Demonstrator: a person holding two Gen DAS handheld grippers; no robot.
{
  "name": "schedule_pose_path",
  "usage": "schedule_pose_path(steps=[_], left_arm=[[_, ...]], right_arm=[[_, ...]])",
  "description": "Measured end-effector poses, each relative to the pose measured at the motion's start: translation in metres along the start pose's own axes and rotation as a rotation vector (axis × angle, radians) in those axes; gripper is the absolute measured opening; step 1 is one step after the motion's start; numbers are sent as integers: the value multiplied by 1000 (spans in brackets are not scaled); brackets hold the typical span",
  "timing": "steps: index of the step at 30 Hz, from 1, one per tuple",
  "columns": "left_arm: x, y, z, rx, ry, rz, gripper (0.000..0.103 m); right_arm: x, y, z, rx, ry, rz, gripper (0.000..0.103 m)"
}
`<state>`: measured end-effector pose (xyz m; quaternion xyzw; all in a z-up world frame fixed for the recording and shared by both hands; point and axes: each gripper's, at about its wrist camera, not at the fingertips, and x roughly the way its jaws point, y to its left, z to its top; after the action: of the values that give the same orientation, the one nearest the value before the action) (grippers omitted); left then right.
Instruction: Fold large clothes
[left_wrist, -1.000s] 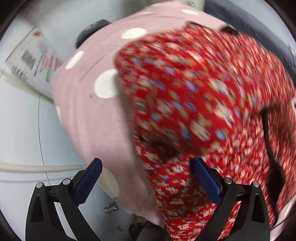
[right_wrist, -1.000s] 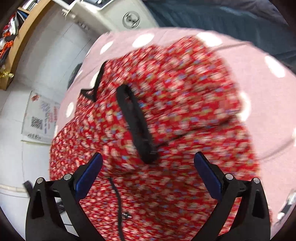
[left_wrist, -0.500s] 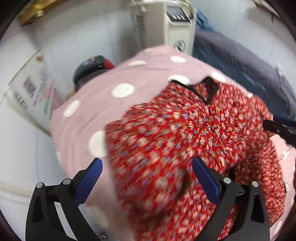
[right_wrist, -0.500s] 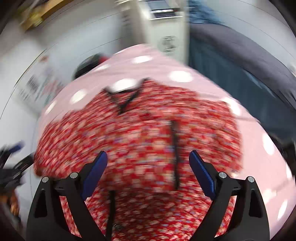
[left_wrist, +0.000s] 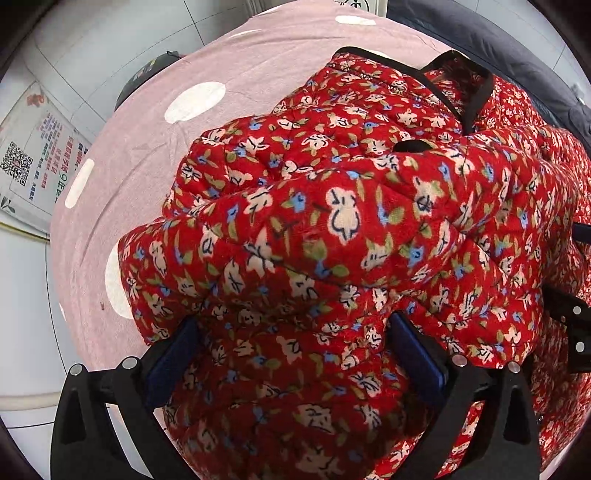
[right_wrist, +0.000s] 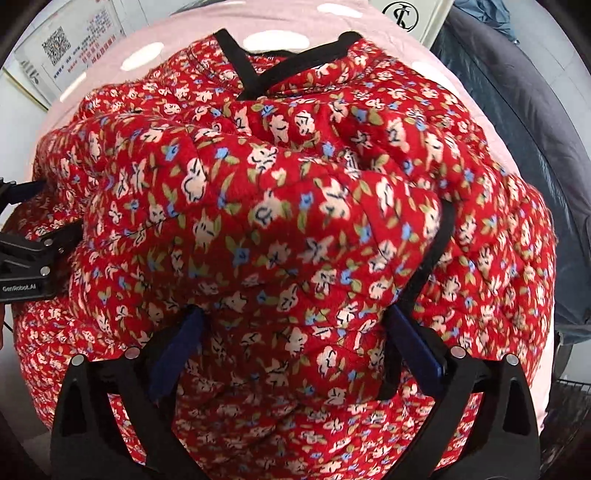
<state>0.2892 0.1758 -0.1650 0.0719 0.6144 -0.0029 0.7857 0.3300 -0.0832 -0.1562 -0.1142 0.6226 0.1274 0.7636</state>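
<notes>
A pale tiled floor surrounds a round table under a pink cloth with white dots (left_wrist: 258, 74), and the work happens there.

Nearest in the left wrist view, the left gripper (left_wrist: 295, 354) points steeply down into a red quilted jacket with small white and blue flowers and black trim (left_wrist: 332, 229). Its blue pads stand wide with padded fabric bulging between them; whether they actually press on it cannot be told. In the right wrist view the right gripper (right_wrist: 295, 347) sits likewise over the same jacket (right_wrist: 295, 221), its jaws opening and nearly at their widest, fabric mounded between them.

The jacket lies heaped in the middle of the table, a puffy sleeve or folded panel across the body, the black-edged neckline (right_wrist: 255, 85) at the far side. Beyond are a printed poster (left_wrist: 33, 162) on the floor at the left, a white appliance and a dark grey padded garment (left_wrist: 517, 66) at the far right.

The likely risk is springback: thick quilting may push the folded part open once released. Wide jaws set deep in loose layers may also catch extra fabric and drag the fold askew.
</notes>
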Motion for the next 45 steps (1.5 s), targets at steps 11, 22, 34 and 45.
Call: schedule_pose_path(steps=[11, 22, 34, 45], left_arm=[[17, -2, 26, -24, 56, 7, 99], [-10, 0, 20, -42, -39, 43, 97], [-64, -2, -38, -89, -97, -45, 97], [-73, 11, -120, -140, -55, -84, 97]], right_arm=[[-2, 1, -2, 22, 10, -10, 98], [-70, -2, -34, 150, -183, 38, 98], [-108, -44, -129, 311, -200, 117, 98], [-107, -128, -237, 525, -140, 133, 98]])
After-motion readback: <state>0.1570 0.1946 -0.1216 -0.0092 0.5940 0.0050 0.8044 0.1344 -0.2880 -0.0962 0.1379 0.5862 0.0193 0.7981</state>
